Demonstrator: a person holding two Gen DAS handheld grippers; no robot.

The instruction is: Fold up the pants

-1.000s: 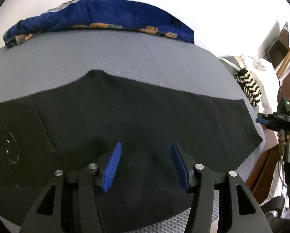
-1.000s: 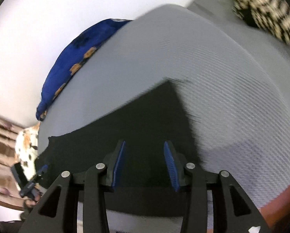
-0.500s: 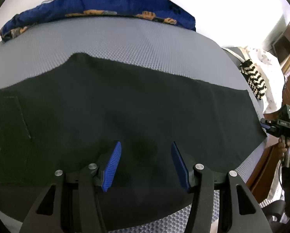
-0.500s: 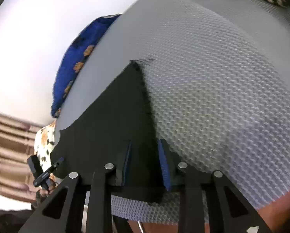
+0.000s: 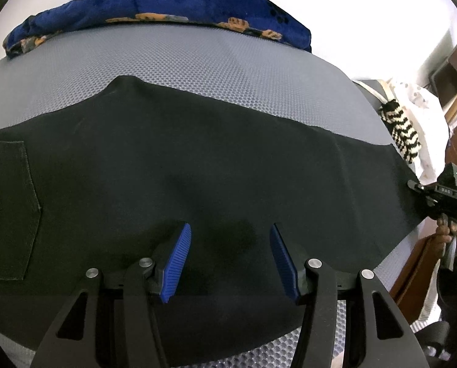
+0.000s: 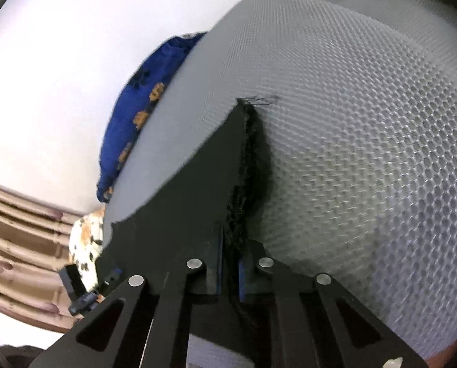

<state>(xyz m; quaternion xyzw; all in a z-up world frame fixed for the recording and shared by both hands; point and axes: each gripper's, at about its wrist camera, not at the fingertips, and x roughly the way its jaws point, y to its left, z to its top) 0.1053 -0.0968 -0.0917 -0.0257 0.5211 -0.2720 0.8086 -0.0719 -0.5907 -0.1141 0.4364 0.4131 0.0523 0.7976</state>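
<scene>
Black pants (image 5: 197, 159) lie spread flat across a grey honeycomb-textured mattress (image 5: 216, 61), a back pocket (image 5: 7, 208) at the left. My left gripper (image 5: 230, 227) hovers open over the near edge of the pants, with cloth below its blue pads (image 5: 179, 254) but none between them. My right gripper (image 6: 230, 245) is at the leg end; its jaws are closing and pinch the frayed hem of the pants (image 6: 191, 190). In the left wrist view the right gripper (image 5: 412, 185) shows at the far right end of the cloth.
A blue blanket with orange prints (image 5: 167, 3) lies along the far edge of the mattress. A black-and-white zigzag cloth (image 5: 403, 132) and wooden furniture (image 5: 412, 276) stand off the right side. Bare mattress (image 6: 366, 153) stretches beyond the hem.
My right gripper has dropped onto the leg end and its jaws have narrowed from wide apart to pinching the hem. The left gripper has sunk a little closer to the pants, still open.
</scene>
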